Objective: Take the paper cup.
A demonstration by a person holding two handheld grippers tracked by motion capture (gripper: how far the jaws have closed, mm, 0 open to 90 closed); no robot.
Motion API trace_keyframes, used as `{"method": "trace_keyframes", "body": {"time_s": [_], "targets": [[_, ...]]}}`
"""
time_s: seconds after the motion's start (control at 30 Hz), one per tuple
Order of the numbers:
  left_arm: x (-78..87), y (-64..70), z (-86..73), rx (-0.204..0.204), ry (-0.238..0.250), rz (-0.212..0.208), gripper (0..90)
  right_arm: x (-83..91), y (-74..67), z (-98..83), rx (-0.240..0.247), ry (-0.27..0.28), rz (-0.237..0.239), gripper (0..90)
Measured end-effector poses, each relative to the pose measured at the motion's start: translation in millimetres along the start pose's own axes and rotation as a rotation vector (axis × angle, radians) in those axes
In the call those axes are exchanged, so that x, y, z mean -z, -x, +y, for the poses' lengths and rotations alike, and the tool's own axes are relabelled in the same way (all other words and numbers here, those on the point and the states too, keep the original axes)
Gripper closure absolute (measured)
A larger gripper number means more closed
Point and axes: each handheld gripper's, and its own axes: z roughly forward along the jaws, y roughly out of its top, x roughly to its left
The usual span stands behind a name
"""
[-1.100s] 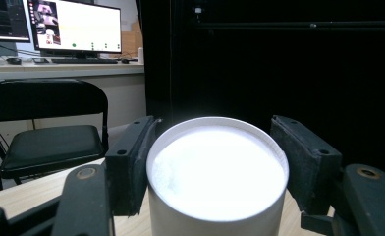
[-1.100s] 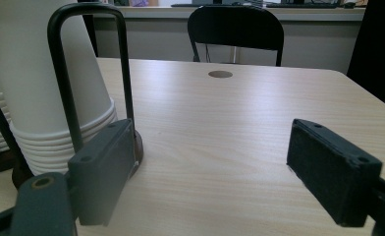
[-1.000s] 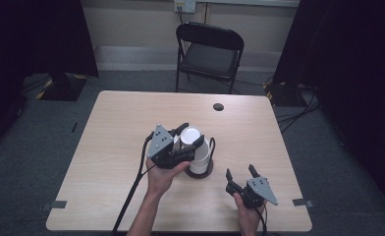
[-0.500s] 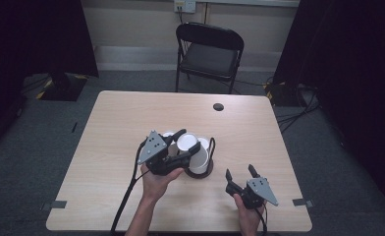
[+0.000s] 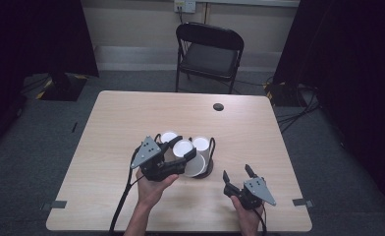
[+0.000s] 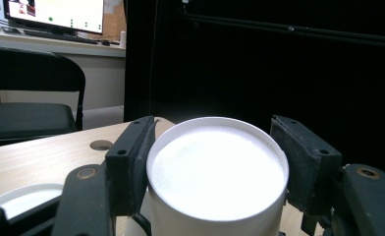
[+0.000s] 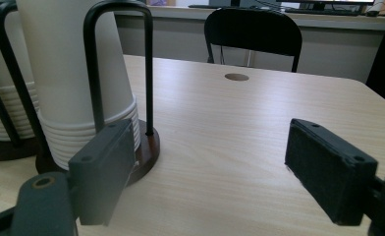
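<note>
L gripper [image 5: 180, 156] clenched on white cup [image 6: 216, 169]; R gripper [image 5: 237, 176] released, resting low on table [image 5: 131, 118].

white paper cups [image 5: 183, 148], black wire holder [image 7: 117, 29], pale wood-grain table [image 5: 259, 137]

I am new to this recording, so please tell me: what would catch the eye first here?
First, the white paper cup between the jaws of the left hand-held gripper, near the table's middle. Beside it stand stacks of cups in a black wire holder. The right hand-held gripper waits open and empty near the front edge.
</note>
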Motion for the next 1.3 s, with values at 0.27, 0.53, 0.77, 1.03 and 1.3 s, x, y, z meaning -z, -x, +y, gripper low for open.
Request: {"method": "trace_keyframes", "body": {"time_s": [0.27,0.53,0.77,1.03,1.3], "targets": [[9.4,-1.2,-5.5,0.07,0.013,-0.012,35.5,3.6,-12.6,1.3,0.042,0.004,0.102,20.5],[13.8,-4.9,-23.5,0.141,-0.003,0.0,35.5,7.2,-34.8,5.5,0.036,-0.007,0.207,26.0],[16.2,-5.5,-33.5,0.187,-0.027,0.001,35.5,11.6,-42.3,5.5,0.029,0.043,0.306,42.2],[19.0,-11.5,-37.8,0.292,-0.05,-0.009,35.5,11.9,-54.1,7.7,0.065,0.098,0.394,50.1],[21.8,-11.1,-40.1,0.355,-0.062,-0.054,35.4,9.4,-66.3,9.9,0.12,0.161,0.441,55.2]]}}
